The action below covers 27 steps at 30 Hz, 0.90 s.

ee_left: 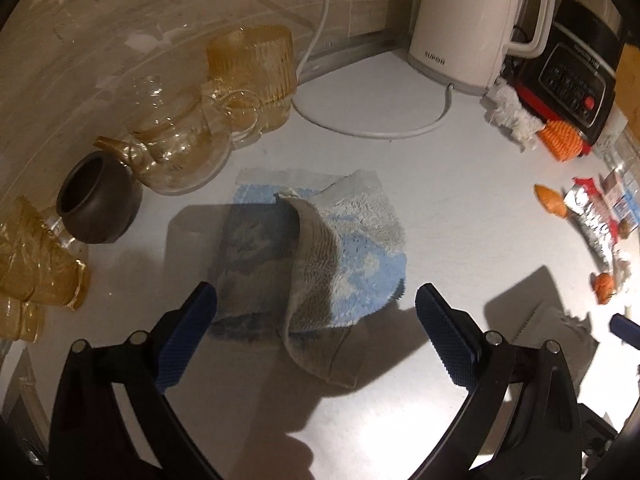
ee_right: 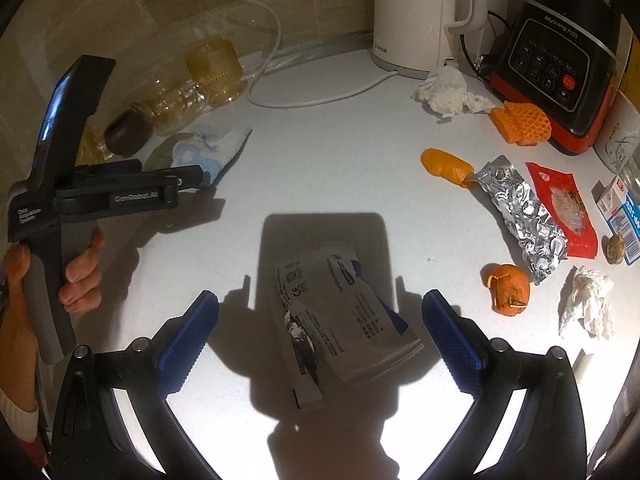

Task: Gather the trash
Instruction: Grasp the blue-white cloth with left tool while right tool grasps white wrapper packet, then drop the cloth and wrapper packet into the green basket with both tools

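Observation:
My left gripper (ee_left: 316, 312) stands open just above the near edge of a folded blue-and-grey cloth (ee_left: 320, 248) on the white counter. My right gripper (ee_right: 320, 320) is open too, its fingers on either side of a torn grey wrapper (ee_right: 340, 320) lying flat on the counter, not touching it. To the right lie orange peels (ee_right: 510, 288), a crumpled foil wrapper (ee_right: 528, 216), a red packet (ee_right: 564, 208), a crumpled tissue (ee_right: 588, 304), a second tissue (ee_right: 444, 92) and an orange foam net (ee_right: 520, 122). A person's hand holds the left gripper (ee_right: 132, 184).
Amber glass cups (ee_left: 256, 60), a glass teapot (ee_left: 180, 148) and a dark small pot (ee_left: 96, 200) crowd the left wall. A white kettle (ee_right: 420, 16) with its cord and a black-red appliance (ee_right: 556, 68) stand at the back. A small carton (ee_right: 624, 216) sits far right.

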Motion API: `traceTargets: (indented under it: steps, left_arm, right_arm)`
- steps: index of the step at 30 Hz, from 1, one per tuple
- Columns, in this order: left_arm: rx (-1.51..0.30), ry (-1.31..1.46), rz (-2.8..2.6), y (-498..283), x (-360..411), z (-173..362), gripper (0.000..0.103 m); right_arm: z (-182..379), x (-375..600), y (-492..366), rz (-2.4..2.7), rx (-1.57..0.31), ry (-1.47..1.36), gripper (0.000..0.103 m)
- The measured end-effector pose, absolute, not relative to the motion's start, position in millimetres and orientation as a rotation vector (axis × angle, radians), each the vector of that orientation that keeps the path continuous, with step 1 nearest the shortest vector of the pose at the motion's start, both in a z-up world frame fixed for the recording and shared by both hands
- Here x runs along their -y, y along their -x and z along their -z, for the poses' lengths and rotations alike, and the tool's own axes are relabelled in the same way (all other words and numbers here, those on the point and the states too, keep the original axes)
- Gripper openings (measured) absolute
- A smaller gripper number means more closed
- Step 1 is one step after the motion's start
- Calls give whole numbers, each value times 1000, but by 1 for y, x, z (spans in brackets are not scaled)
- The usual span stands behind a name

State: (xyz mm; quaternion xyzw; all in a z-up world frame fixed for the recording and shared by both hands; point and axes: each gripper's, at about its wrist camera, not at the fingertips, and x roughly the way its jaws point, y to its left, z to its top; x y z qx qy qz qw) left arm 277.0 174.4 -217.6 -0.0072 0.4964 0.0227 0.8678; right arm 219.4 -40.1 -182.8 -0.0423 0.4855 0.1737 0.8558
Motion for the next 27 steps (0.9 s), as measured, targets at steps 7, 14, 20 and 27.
traceTargets:
  steps: [7, 14, 20, 27]
  left_arm:
    - [-1073, -22, -58, -283, -170, 232, 73]
    - [-1046, -73, -95, -279, -165, 226, 26]
    - [-1027, 11, -60, -262, -171, 211, 25]
    - [-977, 67, 6, -237, -171, 186, 24]
  right_arm:
    - [182, 47, -220, -351, -1020, 78, 101]
    - [187, 55, -222, -344, -1033, 65, 101]
    - [195, 44, -228, -365, -1038, 143, 100]
    - [214, 33, -231, -373, -1095, 218, 31]
